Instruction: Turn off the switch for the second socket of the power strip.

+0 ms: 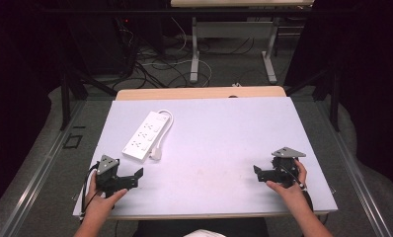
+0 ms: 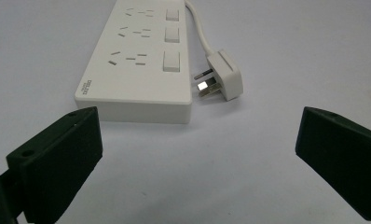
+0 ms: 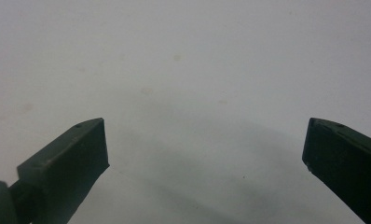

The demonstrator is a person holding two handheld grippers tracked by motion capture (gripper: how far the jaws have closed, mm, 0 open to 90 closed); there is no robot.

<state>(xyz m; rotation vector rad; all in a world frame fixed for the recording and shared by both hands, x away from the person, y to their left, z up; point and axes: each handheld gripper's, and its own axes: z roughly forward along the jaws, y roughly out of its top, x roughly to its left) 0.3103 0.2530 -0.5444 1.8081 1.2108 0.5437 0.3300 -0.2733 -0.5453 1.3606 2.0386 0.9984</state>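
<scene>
A white power strip lies on the white table top at the left, with its cord looped behind it and its white plug resting at its near right corner. My left gripper sits just in front of the strip, open, with nothing between its jaws. In the left gripper view the strip and the plug, prongs showing, lie a short way ahead of the gripper. My right gripper rests near the table's right front, open and empty, over bare table.
The table's wooden edge shows at the back. Beyond it stand another table's metal legs and loose cables on the floor. A dark frame post stands at the left.
</scene>
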